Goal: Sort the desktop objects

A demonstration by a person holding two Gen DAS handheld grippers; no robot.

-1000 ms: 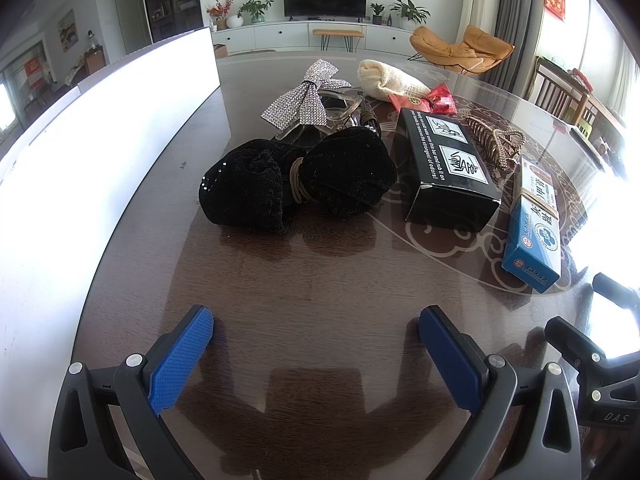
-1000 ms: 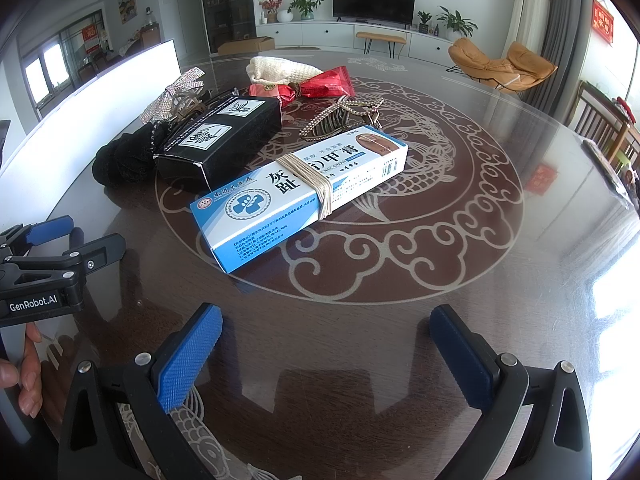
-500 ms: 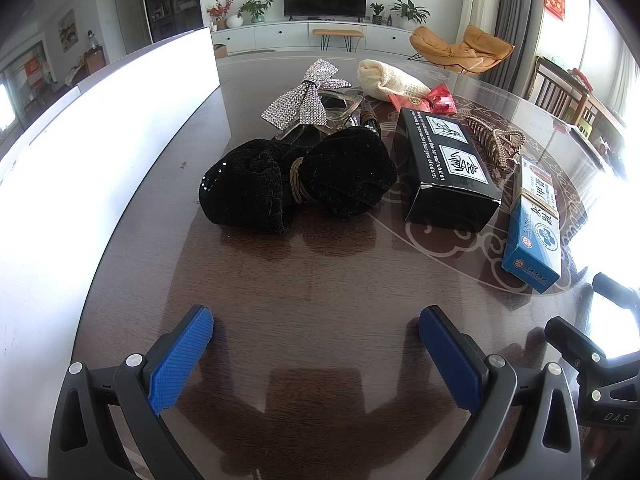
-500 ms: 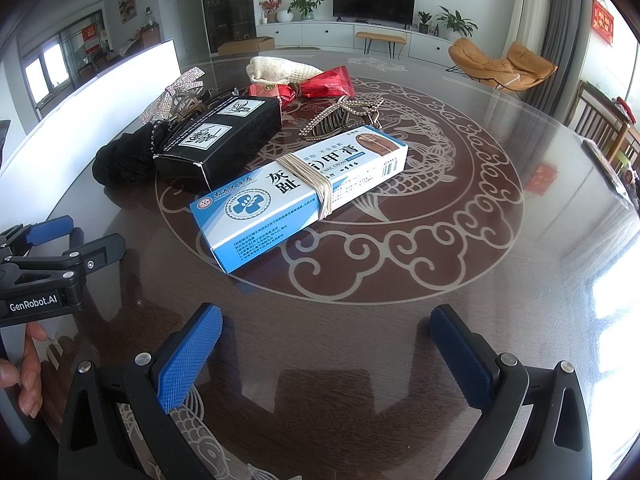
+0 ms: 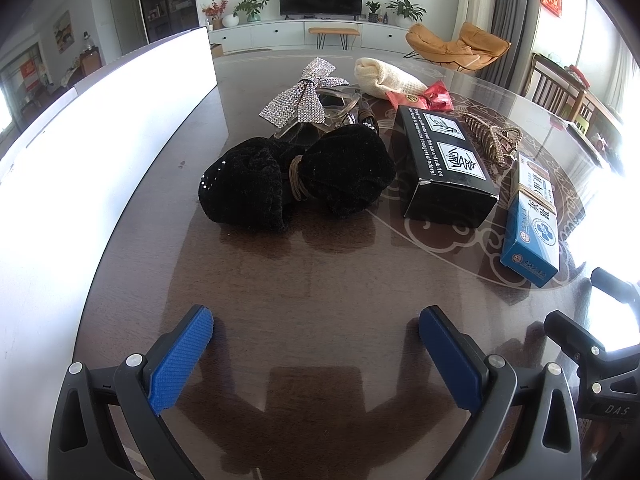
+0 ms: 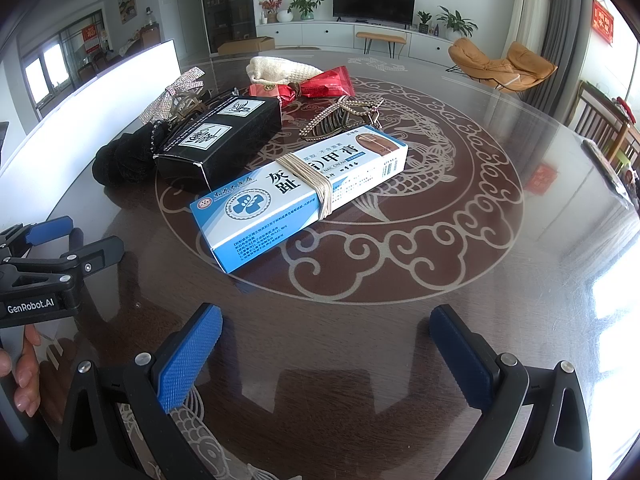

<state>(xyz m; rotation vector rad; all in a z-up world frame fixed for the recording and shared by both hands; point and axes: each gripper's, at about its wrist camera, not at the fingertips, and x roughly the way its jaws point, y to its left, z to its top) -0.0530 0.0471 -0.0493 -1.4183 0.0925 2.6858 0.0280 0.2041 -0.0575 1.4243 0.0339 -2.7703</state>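
In the left wrist view, the left gripper point(image 5: 316, 332) hovered low over bare tabletop point(image 5: 320, 272) with its jaws wide and empty; the black velvet bow point(image 5: 296, 178) lay nearest ahead, the black box point(image 5: 444, 168) just to its right, the rhinestone bow point(image 5: 304, 96) and cream pouch point(image 5: 388, 78) farther back. A good first pick seemed to be the velvet bow, pinched at its tied middle so the soft lobes would not slip. A white panel point(image 5: 100, 128) walled the left side closely, so open room lay forward and to the right, where the right gripper's body point(image 5: 592, 352) stood near. In the right wrist view, the right gripper point(image 6: 326, 334) was likewise wide and holding nothing, with the blue-and-white carton point(image 6: 296, 196) lying diagonally just ahead, close against the black box point(image 6: 220, 140); closing across its narrow width looked safest. The claw clip point(image 6: 340, 118) and red wrapper point(image 6: 320, 84) lay beyond, and broad clear tabletop opened to the right
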